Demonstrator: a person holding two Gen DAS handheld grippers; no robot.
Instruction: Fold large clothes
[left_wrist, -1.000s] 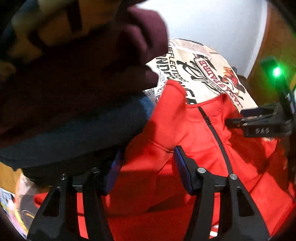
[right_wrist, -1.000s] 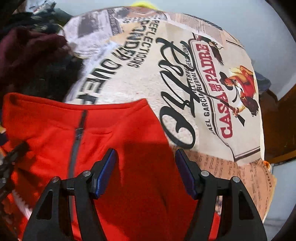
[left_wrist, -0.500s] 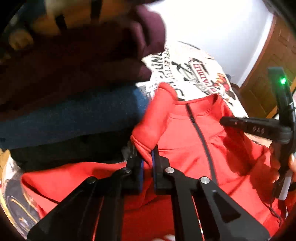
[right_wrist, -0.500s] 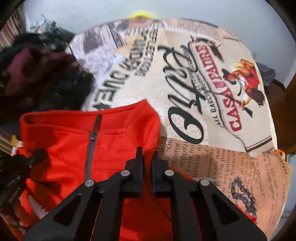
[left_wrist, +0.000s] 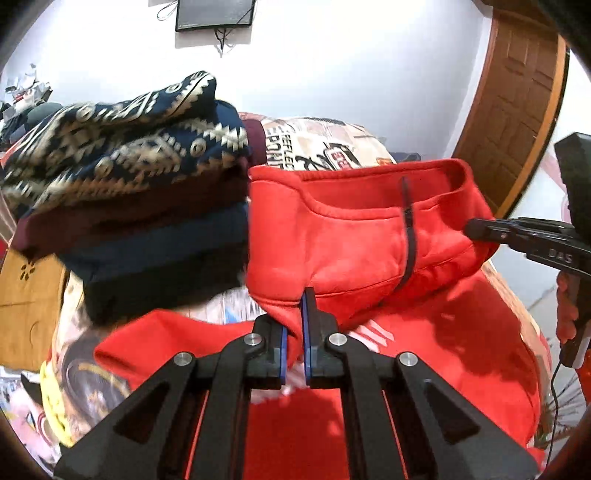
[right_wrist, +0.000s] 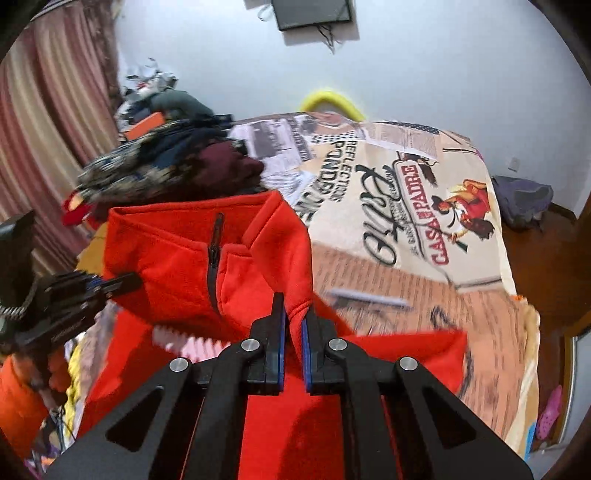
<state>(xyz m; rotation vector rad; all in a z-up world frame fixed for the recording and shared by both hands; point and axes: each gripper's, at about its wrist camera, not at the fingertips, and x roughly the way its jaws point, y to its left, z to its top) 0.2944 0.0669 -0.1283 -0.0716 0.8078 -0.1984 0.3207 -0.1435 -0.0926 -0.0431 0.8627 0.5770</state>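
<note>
While both tools grip it, the garment hangs partly raised above the bed.

Garment: red fleece pullover (left_wrist: 354, 236), soft napped fabric, stand-up collar, short dark zipper (left_wrist: 408, 236) at the neck.
Garment position: collar end raised and sagging between the two tools; lower body spread flat on the bed, with white printed stripes near the fold.
Left tool (left_wrist: 293, 332): black fingers with blue pads (left_wrist: 283, 350), closed on a pinched fold of red fleece at one shoulder.
Right tool (right_wrist: 293, 332): same build, closed on the opposite shoulder fold; also seen from the side in the left wrist view (left_wrist: 480, 229), tips buried in the fleece.
Bed cover (right_wrist: 406, 206): smooth printed sheet, newspaper-style lettering and a red "CASA PADRE" emblem.
Folded stack (left_wrist: 140, 192): just beside the pullover's collar; navy knit with cream geometric pattern on top, then maroon, blue and dark layers.
Background: wooden door (left_wrist: 517, 103), wall-mounted dark screen (right_wrist: 312, 13), pink curtain (right_wrist: 44, 122).
</note>
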